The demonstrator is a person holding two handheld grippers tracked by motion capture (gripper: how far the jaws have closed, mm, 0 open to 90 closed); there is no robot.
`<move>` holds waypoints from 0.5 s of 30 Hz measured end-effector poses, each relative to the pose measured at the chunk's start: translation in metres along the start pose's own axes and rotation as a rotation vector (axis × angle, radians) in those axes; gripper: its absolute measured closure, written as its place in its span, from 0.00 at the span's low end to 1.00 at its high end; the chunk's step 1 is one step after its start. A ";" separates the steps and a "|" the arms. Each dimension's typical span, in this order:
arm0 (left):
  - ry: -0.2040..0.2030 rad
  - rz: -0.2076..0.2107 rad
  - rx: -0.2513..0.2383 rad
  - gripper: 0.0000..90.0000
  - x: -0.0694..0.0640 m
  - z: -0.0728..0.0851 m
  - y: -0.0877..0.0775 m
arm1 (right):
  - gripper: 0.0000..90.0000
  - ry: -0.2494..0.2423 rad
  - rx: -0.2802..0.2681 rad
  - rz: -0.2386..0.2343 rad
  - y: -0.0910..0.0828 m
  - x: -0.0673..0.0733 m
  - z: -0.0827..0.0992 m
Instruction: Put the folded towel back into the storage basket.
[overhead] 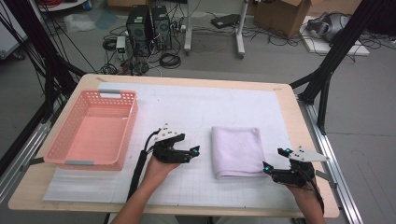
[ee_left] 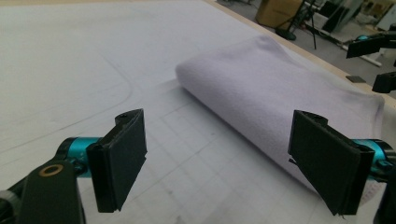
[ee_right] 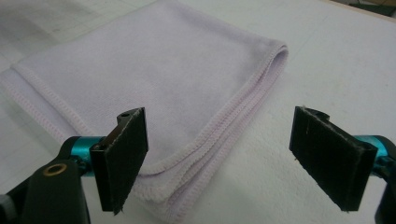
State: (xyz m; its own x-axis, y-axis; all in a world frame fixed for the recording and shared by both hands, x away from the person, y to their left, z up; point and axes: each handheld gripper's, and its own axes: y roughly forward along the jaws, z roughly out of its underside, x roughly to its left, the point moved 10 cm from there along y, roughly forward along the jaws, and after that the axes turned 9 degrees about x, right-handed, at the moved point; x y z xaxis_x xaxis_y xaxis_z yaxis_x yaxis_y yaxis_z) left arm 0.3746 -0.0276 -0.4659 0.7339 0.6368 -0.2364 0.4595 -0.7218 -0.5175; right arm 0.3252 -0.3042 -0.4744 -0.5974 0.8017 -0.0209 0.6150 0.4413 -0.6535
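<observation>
From above, a folded lilac towel [overhead: 236, 150] lies flat on the white gridded mat [overhead: 196, 109] that covers the wooden table [overhead: 287, 100], a little right of the middle. The left gripper [overhead: 195, 151] sits just left of the towel, its jaws pointing at the folded side; the right gripper [overhead: 274, 159] hovers by the towel's near right corner. Both have their jaws spread and hold nothing. The person's forearms are cut off at the bottom edge. A pink plastic basket [overhead: 123, 133] stands well apart at the left, with nothing in it.

In the left gripper view, the left gripper [ee_left: 238, 161] has its pads wide apart over bare mat, with the towel's [ee_left: 275, 93] rounded fold just ahead. The towel's near end is hidden behind the right-hand pad. The other gripper's tips [ee_left: 373, 60] poke in at the upper right, partly cut off.

In the right gripper view, the right gripper [ee_right: 217, 156] is wide open, straddling the towel's [ee_right: 154, 79] stitched corner. The layered hems show clearly; whether the left-hand pad touches the cloth is hard to tell
</observation>
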 end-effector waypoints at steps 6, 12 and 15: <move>-0.003 0.038 0.051 0.22 -0.019 -0.005 0.032 | 0.21 0.000 -0.007 -0.003 -0.001 0.000 -0.001; -0.036 0.032 0.119 0.22 -0.026 -0.001 0.059 | 0.21 0.000 -0.006 -0.005 -0.001 -0.001 -0.001; -0.048 0.036 0.162 0.22 -0.033 0.005 0.069 | 0.21 0.002 -0.004 -0.007 0.000 -0.001 0.000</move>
State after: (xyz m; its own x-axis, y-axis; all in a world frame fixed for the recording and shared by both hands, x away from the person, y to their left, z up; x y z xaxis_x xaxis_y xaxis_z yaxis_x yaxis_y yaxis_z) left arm 0.3797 -0.0974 -0.4976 0.7219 0.6261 -0.2948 0.3435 -0.6940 -0.6328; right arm 0.3256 -0.3048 -0.4737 -0.6010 0.7991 -0.0145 0.6126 0.4490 -0.6505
